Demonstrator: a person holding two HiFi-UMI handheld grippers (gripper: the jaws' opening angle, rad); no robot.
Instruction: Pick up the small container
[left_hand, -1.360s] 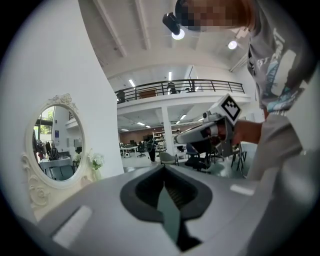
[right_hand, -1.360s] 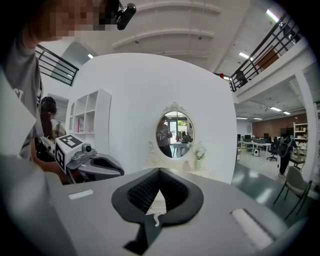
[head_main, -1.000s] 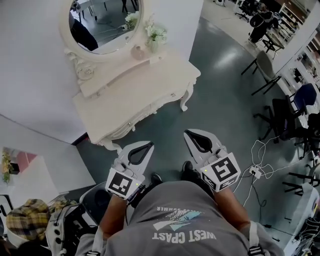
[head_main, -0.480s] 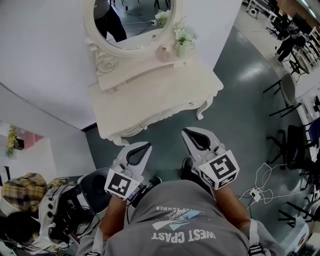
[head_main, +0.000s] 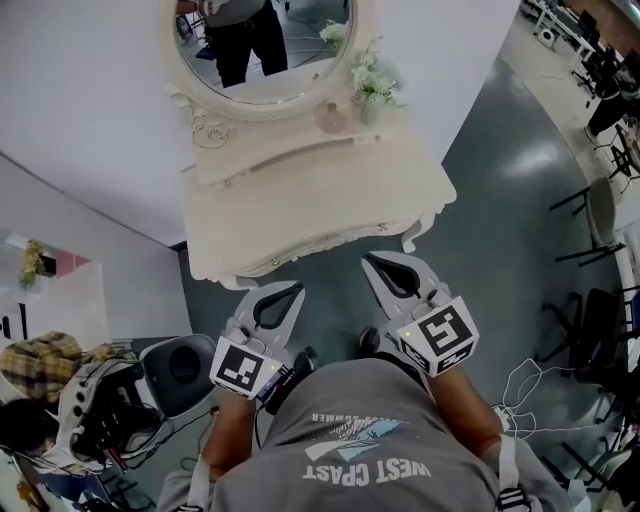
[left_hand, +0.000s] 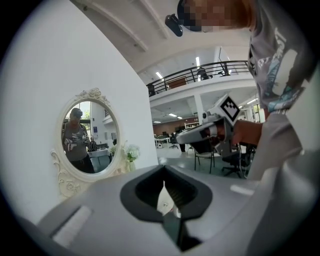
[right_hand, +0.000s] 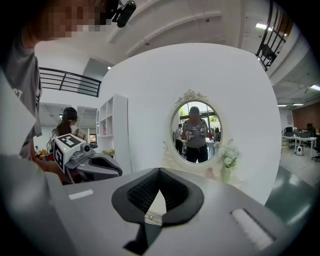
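White wall (head_main: 80, 100) and grey floor (head_main: 500, 220) take up most of what I can see. Against the wall stands a cream table (head_main: 300, 220) with an oval mirror (head_main: 262, 45) at its far side. Nearer, the person holds both tools low in front of the body, close to the table's near edge. The left gripper (head_main: 292, 291) and right gripper (head_main: 374, 264) sit side by side, pointing at the table, each with its jaws pressed together and nothing between them. On the raised shelf (head_main: 290, 165) under the mirror, towards the right, is a bunch of pale flowers (head_main: 376, 80). Just left of them sits the container (head_main: 331, 117), small, round and pinkish, upright as far as I can tell. It is well apart from both grippers, with the whole tabletop between. To my eye the task is at the approach, with nothing grasped yet. The next move, I'd judge, calls for one gripper, likelier the right as the nearer one, to reach across to the far shelf. It should spread its jaws before arriving and come in from the container's near side, so the flowers beside it are not knocked. It looks light and smooth, so a centred, gentle squeeze seems wise.
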